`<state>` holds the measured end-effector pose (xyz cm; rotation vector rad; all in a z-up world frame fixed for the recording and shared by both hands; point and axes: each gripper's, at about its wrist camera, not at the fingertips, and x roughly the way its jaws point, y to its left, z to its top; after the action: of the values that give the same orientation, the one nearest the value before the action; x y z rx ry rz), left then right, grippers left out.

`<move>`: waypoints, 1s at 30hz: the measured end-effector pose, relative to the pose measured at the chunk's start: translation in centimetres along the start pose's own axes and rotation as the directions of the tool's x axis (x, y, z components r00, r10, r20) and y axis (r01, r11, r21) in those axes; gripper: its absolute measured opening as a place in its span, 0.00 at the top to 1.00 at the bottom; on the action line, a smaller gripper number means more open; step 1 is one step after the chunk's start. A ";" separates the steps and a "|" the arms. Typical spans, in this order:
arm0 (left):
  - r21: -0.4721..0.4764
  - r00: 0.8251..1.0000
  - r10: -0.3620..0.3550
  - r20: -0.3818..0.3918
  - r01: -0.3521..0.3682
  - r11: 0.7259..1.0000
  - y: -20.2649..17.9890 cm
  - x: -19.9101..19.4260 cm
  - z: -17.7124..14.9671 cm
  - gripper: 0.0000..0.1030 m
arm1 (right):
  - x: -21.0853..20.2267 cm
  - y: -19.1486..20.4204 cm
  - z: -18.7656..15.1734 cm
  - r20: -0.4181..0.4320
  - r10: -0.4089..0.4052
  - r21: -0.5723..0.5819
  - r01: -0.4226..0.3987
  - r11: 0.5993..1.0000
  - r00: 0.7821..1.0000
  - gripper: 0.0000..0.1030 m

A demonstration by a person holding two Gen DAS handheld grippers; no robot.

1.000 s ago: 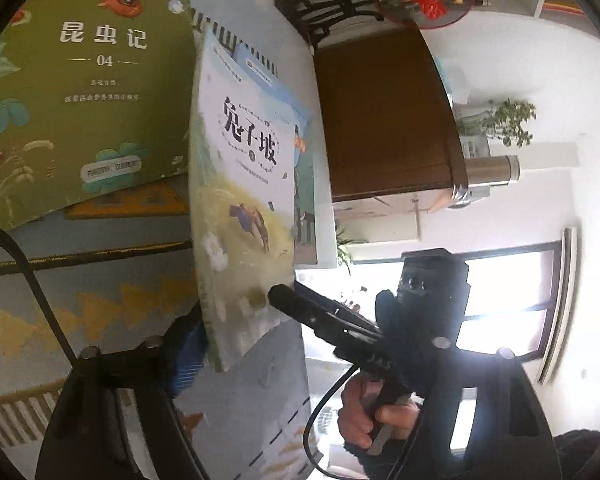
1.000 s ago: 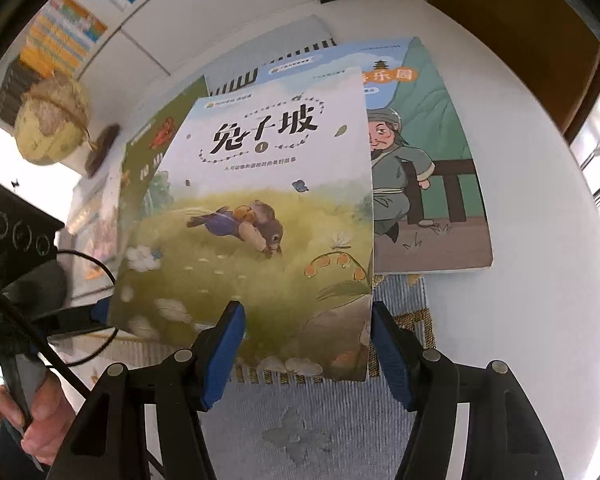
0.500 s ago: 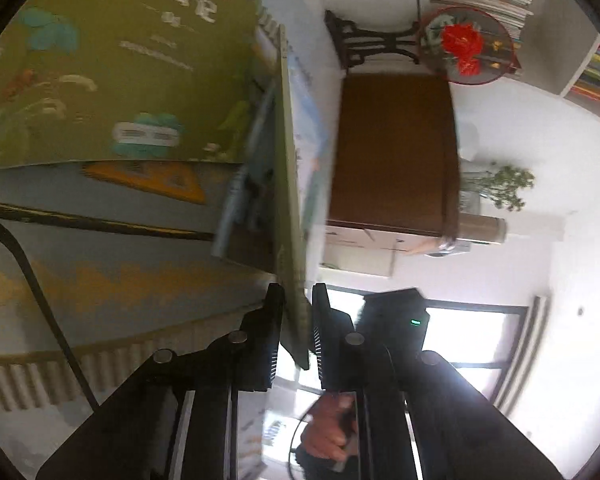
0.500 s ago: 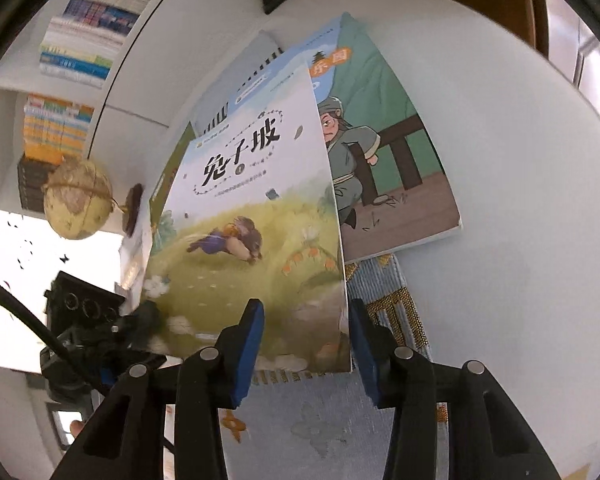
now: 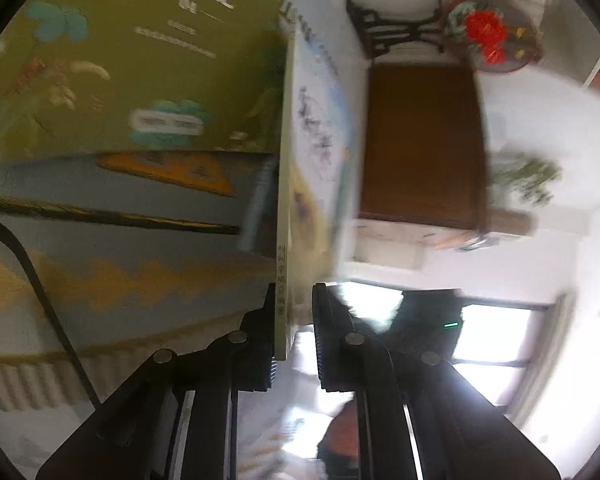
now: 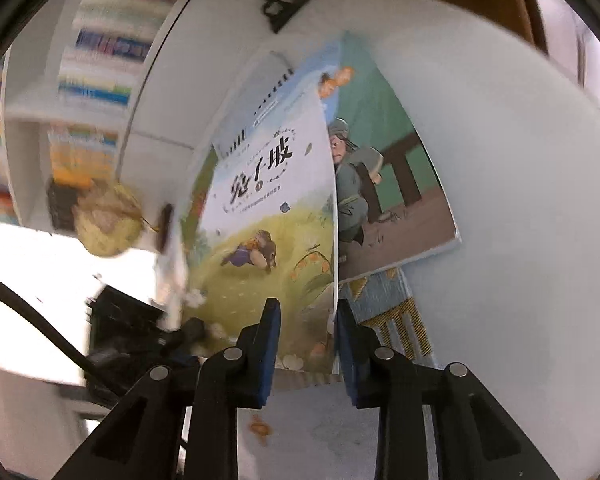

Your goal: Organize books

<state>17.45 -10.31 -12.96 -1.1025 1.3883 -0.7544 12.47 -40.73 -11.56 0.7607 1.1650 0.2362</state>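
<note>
Left wrist view: the left gripper [image 5: 294, 332] is fully closed on the lower edge of the rabbit book [image 5: 300, 216], which stands edge-on between its two fingers [image 5: 260, 344]. The book's spine runs straight up from the pads, its cover facing right. To the left of it lies the green insect book [image 5: 132, 64], flat on the blue patterned runner [image 5: 120, 252]. To the right there is a brown cabinet [image 5: 420, 140], a window and the dark body of the other gripper.

Right wrist view: the right gripper [image 6: 306, 344] has just been closing. The bottom right corner of the rabbit book [image 6: 268, 216] lies between its blue pads [image 6: 270, 344]; whether both pads press on it cannot be told. The book is lifted and tilted, its right edge close to the right pad. The left gripper [image 6: 188, 330] is seen at the book's lower left corner.

Behind the rabbit book, a book with a seated figure [image 6: 392, 200] lies flat on the white round table [image 6: 520, 220], overlapping a spiral-bound book [image 6: 256, 88]. The table's right side is bare white surface. A globe [image 6: 106, 224] and shelves of books [image 6: 96, 64] stand at the left
</note>
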 end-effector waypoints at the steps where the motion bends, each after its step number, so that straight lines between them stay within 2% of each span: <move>1: -0.027 0.999 -0.047 0.005 0.047 0.999 0.1 -0.1 0.0 0.89 | 0.4 0.1 0.0 -0.024 -0.018 -0.008 0.018 1.000 1.000 0.72; 3: -0.032 0.998 -0.056 0.026 0.057 0.998 0.0 -0.5 0.1 0.90 | 0.8 -0.8 0.0 -0.059 0.019 0.046 -0.017 0.999 0.998 0.71; 5: -0.040 0.997 -0.076 0.031 0.077 0.996 0.0 -0.7 0.2 0.90 | 1.3 -2.1 0.0 -0.079 0.107 0.135 -0.096 0.986 0.991 0.66; 7: -0.058 0.995 -0.101 0.026 0.102 0.993 0.2 -0.8 0.2 0.90 | 1.6 -3.1 0.1 -0.080 0.174 0.197 -0.156 0.968 0.982 0.57; 9: -0.073 0.993 -0.119 0.022 0.120 0.990 0.4 -0.8 0.1 0.90 | 2.0 -4.0 0.3 -0.077 0.247 0.253 -0.221 0.942 0.966 0.57; 11: -0.095 0.993 -0.118 0.020 0.119 0.988 0.7 -0.5 0.0 0.90 | 2.2 -4.4 0.4 -0.058 0.268 0.271 -0.243 0.931 0.962 0.57; 12: -0.090 0.995 -0.101 0.018 0.103 0.991 1.0 -0.6 -0.1 0.90 | 2.1 -4.3 0.4 -0.049 0.271 0.261 -0.250 0.933 0.961 0.57; 14: -0.068 0.999 -0.032 0.027 0.034 0.997 0.8 -0.5 -0.2 0.90 | 1.6 -3.2 0.5 -0.039 0.255 0.200 -0.242 0.949 0.966 0.68; 16: -0.018 0.996 0.083 0.043 -0.082 0.996 0.4 -0.3 -0.4 0.90 | 0.9 -1.3 0.6 -0.029 0.179 0.102 -0.175 0.979 0.983 0.80; 17: 0.014 0.987 0.152 0.057 -0.153 0.988 0.0 -0.1 -0.5 0.90 | 0.8 -0.6 0.7 -0.026 0.145 0.061 -0.143 0.988 0.989 0.82; 19: 0.102 0.953 0.289 0.087 -0.297 0.949 -1.4 0.8 -1.1 0.89 | 0.4 1.6 0.6 -0.009 0.043 -0.066 -0.044 0.997 0.999 0.84; 20: 0.135 0.938 0.330 0.105 -0.343 0.930 -2.1 1.1 -1.4 0.89 | 0.2 3.2 0.3 0.006 -0.029 -0.160 0.029 0.987 1.000 0.85; 23: 0.279 0.864 0.457 0.210 -0.501 0.819 -4.9 2.2 -3.0 0.89 | 0.4 6.0 -0.6 0.057 -0.166 -0.346 0.175 0.922 0.984 0.85; 25: 0.332 0.830 0.491 0.263 -0.556 0.762 -5.9 2.4 -3.8 0.89 | 0.8 7.1 -1.2 0.077 -0.216 -0.431 0.228 0.873 0.973 0.85; 27: 0.368 0.807 0.503 0.309 -0.589 0.719 -6.8 2.4 -4.5 0.89 | 1.0 7.2 -1.5 0.071 -0.222 -0.459 0.229 0.858 0.972 0.85; 30: 0.410 0.790 0.507 0.345 -0.613 0.676 -7.8 2.3 -5.4 0.89 | 0.5 7.1 -2.4 0.074 -0.208 -0.504 0.217 0.836 0.975 0.85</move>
<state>13.87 -16.02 -5.93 -0.2787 1.1607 -0.4776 12.03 -34.28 -7.72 0.1595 1.0932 0.3345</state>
